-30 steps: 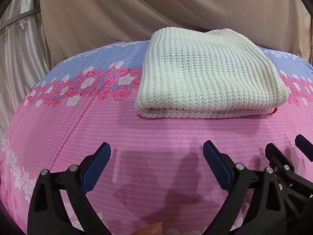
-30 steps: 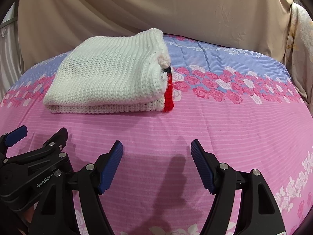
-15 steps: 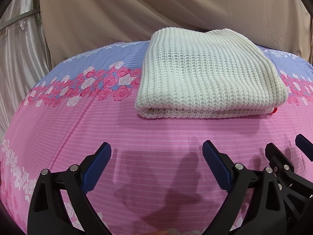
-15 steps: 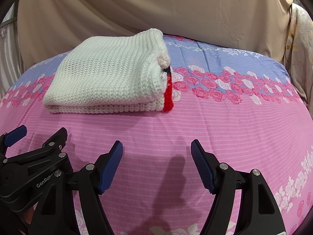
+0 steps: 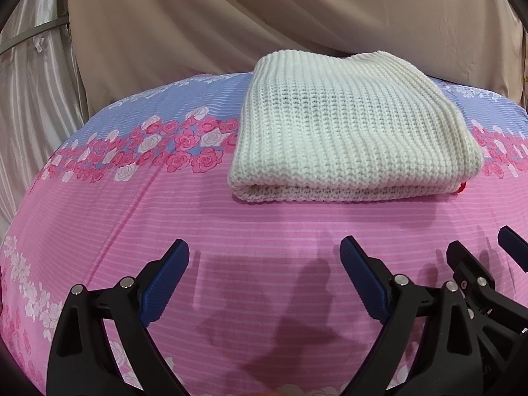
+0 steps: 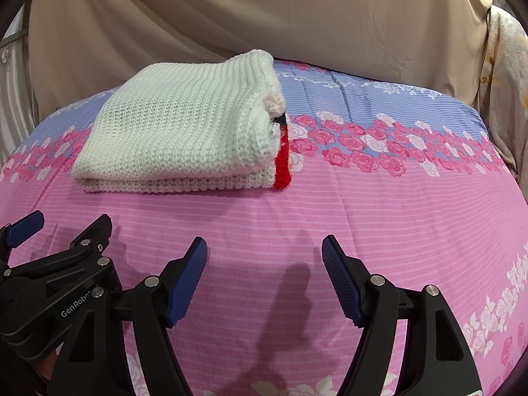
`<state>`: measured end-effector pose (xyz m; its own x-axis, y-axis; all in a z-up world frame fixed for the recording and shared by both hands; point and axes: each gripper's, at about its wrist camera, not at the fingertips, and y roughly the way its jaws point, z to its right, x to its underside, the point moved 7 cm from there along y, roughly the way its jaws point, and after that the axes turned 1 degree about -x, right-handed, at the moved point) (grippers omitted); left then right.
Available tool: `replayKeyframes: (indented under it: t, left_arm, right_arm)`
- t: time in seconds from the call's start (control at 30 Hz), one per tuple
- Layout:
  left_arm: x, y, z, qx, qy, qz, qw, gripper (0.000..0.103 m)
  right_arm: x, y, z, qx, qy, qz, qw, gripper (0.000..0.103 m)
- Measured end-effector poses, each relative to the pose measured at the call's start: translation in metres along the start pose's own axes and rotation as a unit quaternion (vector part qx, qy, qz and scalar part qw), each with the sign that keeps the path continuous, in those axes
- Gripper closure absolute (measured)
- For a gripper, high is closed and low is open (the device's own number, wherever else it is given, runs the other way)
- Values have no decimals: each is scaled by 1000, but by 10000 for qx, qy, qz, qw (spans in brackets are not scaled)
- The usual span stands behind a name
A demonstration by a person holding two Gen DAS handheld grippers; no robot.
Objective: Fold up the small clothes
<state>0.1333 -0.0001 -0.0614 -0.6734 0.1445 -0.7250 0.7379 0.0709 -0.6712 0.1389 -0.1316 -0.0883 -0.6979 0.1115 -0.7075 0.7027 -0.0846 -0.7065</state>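
Both tongs — left tongs (image 5: 264,260) and right tongs (image 6: 264,257) — stand wide and empty, the left having just closed a little, so a careless nudge could undo the folded white knit (image 5: 349,125) on the bed (image 5: 132,214).

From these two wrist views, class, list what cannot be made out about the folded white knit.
- Garment type: the white knit is folded shut in both views.
- Red trim: mostly tucked under the fold; left view shows only a speck.
- Knit's far edge: hidden behind its own bulk.
- Bedsheet near edge: cut off by the frame.
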Motion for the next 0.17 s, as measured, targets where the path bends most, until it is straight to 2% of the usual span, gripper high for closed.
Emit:
replayKeyframes:
  t: [0.17]
  left_arm:
    - [0,0,-1,-22,-18,4,10000,16]
  right_arm:
    - [0,-1,-1,25,-6,5,10000,33]
